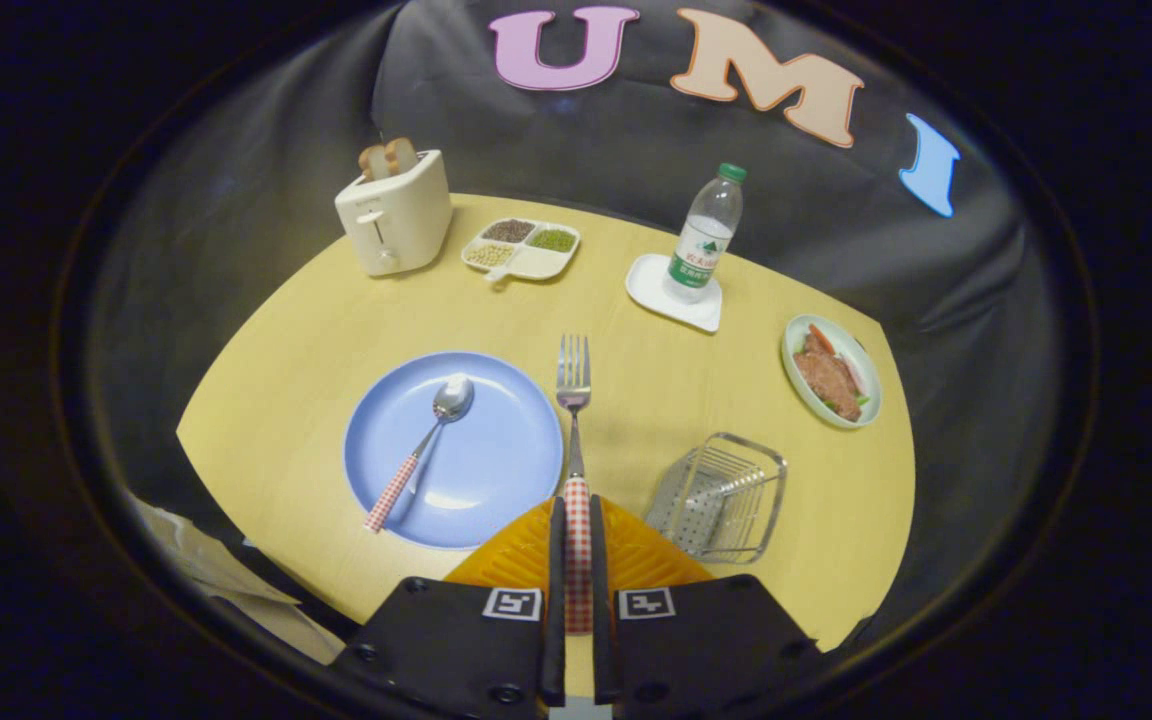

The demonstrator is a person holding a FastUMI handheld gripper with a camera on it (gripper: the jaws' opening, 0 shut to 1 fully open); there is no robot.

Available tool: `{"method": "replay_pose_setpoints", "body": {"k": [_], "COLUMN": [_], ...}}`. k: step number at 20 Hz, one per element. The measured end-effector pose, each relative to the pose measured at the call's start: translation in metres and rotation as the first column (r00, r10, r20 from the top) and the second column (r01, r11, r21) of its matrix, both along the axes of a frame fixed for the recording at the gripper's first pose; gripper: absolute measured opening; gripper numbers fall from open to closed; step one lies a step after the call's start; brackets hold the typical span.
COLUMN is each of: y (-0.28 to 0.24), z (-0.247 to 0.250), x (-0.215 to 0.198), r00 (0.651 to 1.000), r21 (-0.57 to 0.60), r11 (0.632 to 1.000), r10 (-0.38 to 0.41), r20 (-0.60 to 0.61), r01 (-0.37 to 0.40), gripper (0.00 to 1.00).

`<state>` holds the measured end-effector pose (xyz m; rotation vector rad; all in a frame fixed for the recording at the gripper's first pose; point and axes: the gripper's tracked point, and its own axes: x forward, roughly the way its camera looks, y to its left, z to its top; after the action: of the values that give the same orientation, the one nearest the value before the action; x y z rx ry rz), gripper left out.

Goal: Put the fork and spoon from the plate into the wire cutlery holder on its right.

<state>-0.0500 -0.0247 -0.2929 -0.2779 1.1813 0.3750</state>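
In the gripper view, we judge the task about halfway through its 1st of 2 transfers: the fork (pixel 574 420) is lifted off the plate (pixel 496 470) but not yet in the wire cutlery holder (pixel 721 495), which looks empty, and the spoon (pixel 426 440) lies untouched on the plate. Our gripper (pixel 577 560) is clenched on the fork's checked handle, both fingers pressing its sides, with the tines pointing straight ahead beyond the fingertips. The holder sits just ahead and to the right of the fingers, close by. The plate lies ahead to the left, the spoon on it with its bowl farther from us and its handle angled back toward the fingers.
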Motion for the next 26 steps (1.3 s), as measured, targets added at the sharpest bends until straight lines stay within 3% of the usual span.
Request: {"method": "replay_pose_setpoints", "body": {"k": [9,18,26], "y": [-0.058,-0.115,-0.125], "z": [0.030,0.031,0.011], "x": [-0.003,-0.006,-0.005], "r00": [0.991,0.968,0.915], "r21": [-0.037,-0.113,-0.157], "r11": [0.997,0.988,0.971], "r10": [0.069,0.071,0.105], "r20": [-0.116,-0.240,-0.390], "r01": [-0.074,-0.100,-0.179], "gripper": [0.14,0.14,0.14]}}
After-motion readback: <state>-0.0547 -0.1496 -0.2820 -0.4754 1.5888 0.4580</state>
